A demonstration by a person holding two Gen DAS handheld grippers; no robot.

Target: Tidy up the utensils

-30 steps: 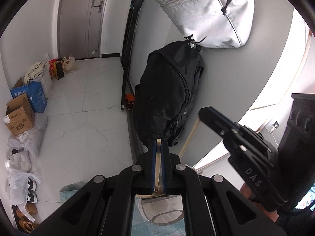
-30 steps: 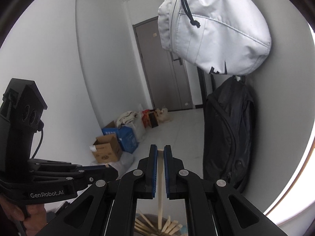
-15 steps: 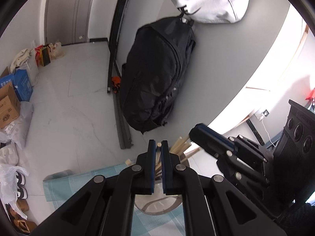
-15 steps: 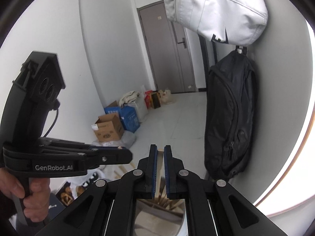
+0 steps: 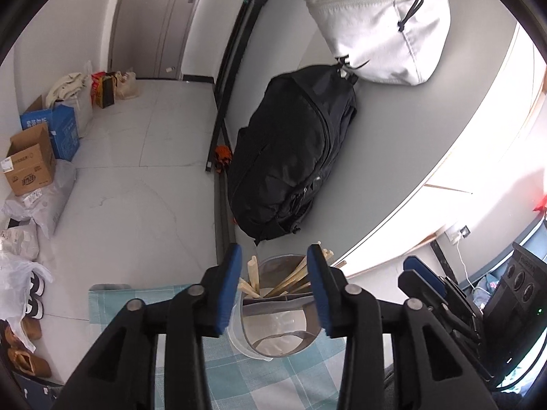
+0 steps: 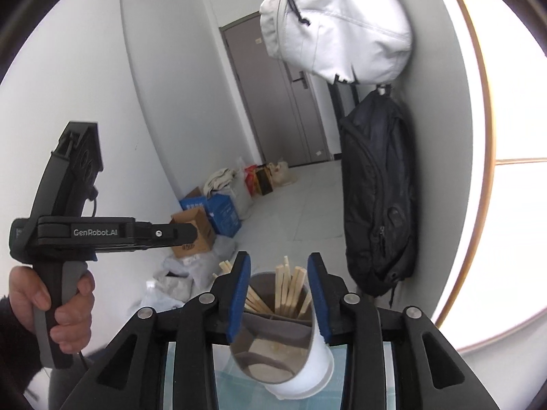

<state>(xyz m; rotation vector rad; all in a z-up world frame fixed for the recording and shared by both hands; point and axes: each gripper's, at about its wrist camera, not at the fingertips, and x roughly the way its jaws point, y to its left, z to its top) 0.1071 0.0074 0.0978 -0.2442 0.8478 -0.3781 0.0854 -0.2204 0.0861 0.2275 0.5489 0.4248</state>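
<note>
Two grippers are opening their blue-padded jaws with nothing pinched between them: the left gripper [image 5: 273, 283] and the right gripper [image 6: 278, 294] are each framing the divided utensil holder [image 5: 273, 321] standing on the checked cloth [image 5: 259, 386], with a bundle of wooden chopsticks [image 6: 289, 288] leaning in its far compartment. Only the right wrist view is showing the person's hand [image 6: 51, 311] gripping the left tool's handle and the "GenRobot.AI" lettering [image 6: 95, 232] along its side. Behind, one black backpack [image 5: 294, 157] and one white bag [image 5: 379, 30] are hanging on the wall.
</note>
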